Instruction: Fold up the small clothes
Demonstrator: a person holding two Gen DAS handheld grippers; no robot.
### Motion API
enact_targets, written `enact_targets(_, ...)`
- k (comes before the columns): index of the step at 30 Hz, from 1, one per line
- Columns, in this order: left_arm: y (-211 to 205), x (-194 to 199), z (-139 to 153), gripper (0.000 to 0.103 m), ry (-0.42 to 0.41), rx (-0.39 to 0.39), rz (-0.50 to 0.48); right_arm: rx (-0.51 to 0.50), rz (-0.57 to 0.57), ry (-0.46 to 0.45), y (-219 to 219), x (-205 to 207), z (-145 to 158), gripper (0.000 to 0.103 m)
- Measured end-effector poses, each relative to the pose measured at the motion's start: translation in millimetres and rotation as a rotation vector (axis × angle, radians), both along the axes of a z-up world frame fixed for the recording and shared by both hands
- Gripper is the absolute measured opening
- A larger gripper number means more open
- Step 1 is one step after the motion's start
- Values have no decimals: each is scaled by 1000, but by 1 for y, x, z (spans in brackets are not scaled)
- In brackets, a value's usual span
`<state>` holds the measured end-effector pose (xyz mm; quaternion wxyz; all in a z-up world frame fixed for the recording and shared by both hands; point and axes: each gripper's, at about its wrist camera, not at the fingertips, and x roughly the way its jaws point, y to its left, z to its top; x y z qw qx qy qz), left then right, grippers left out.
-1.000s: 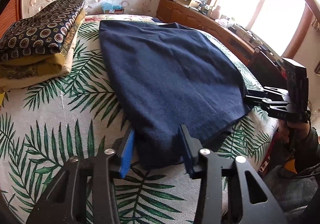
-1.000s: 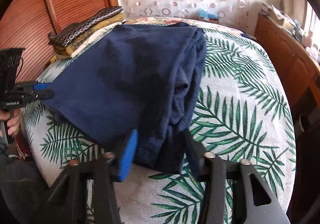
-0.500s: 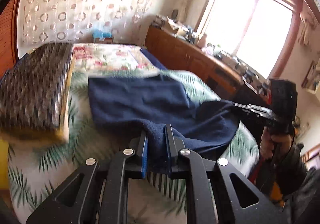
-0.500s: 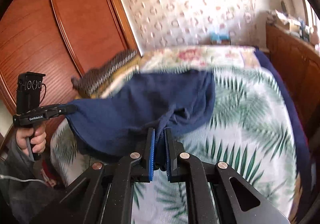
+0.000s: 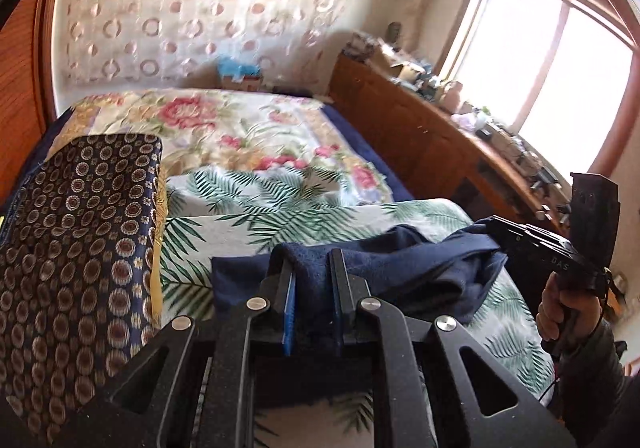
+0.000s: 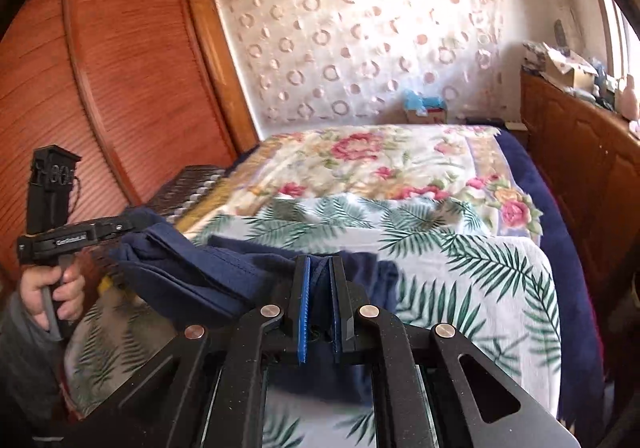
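A navy blue garment (image 5: pixel 404 268) lies bunched across the near end of the bed, lifted at both near corners. My left gripper (image 5: pixel 313 268) is shut on one corner of it. My right gripper (image 6: pixel 320 268) is shut on the other corner, where the navy cloth (image 6: pixel 208 272) sags between the two grippers. The right gripper also shows in the left wrist view (image 5: pixel 504 230), and the left gripper in the right wrist view (image 6: pixel 124 226), each holding its end of the cloth raised above the palm-leaf bedsheet (image 5: pixel 280 216).
A stack of folded patterned fabric (image 5: pixel 76 232) sits on the bed's left side. A floral blanket (image 6: pixel 380 164) covers the far half of the bed. A wooden cabinet (image 5: pixel 420 136) with clutter runs along the right, a wooden wardrobe (image 6: pixel 120 88) along the left.
Both grippers closed on the near corners of the flat garment, then lifted and carried them toward the far end, so the cloth now folds over itself and bunches.
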<state>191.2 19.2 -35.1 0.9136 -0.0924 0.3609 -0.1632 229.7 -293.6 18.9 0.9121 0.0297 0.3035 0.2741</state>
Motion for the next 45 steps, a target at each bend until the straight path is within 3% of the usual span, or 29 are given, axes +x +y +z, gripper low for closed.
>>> enact_targets(5, -3, 21, -14, 15, 34, 40, 25, -21, -1, 47, 18, 44, -16, 9)
enact_targets(11, -7, 28, -17, 18, 54, 62, 10, -85, 1, 33, 35, 61, -15, 13)
enact_targets(12, -7, 27, -16, 24, 49, 69, 10, -101, 7, 21, 35, 60, -11, 15)
enact_targets(13, -7, 25, -13, 37, 36, 83, 18, -116, 12, 12, 35, 57, -8, 19)
enact_targets(15, -7, 18, -8, 49, -3, 98, 17, -144, 26, -12, 33, 46, -4, 40)
enact_targets(17, -8, 7, -7, 63, -13, 107, 2, -157, 38, -22, 27, 40, -8, 53)
enact_targets(19, -7, -2, -10, 71, -19, 101, -13, -164, 61, -9, 23, 32, -12, 57)
enact_targets(24, -11, -9, -33, 72, 30, 110, -32, -204, 96, 28, 25, 37, -23, 62)
enact_targets(30, -17, 5, -53, 72, 89, 133, -37, -142, 129, 91, 36, 76, -25, 62)
enact_targets(32, -18, 9, -56, 72, 96, 142, -33, -102, 136, 127, 34, 89, -28, 59)
enact_targets(34, -19, 10, -56, 72, 96, 146, -33, -65, 159, 141, 33, 96, -31, 34)
enact_targets(35, -18, 11, -56, 72, 93, 146, -27, -55, 161, 128, 30, 96, -31, 15)
enact_targets(36, -17, 12, -55, 72, 87, 145, -20, -38, 159, 109, 26, 96, -31, 9)
enact_targets(41, -14, 13, -48, 72, 58, 137, -2, -77, -21, 63, 10, 98, -33, 8)
enact_targets(45, -18, 22, -46, 72, 45, 158, 5, -91, -21, 98, 11, 102, -36, 8)
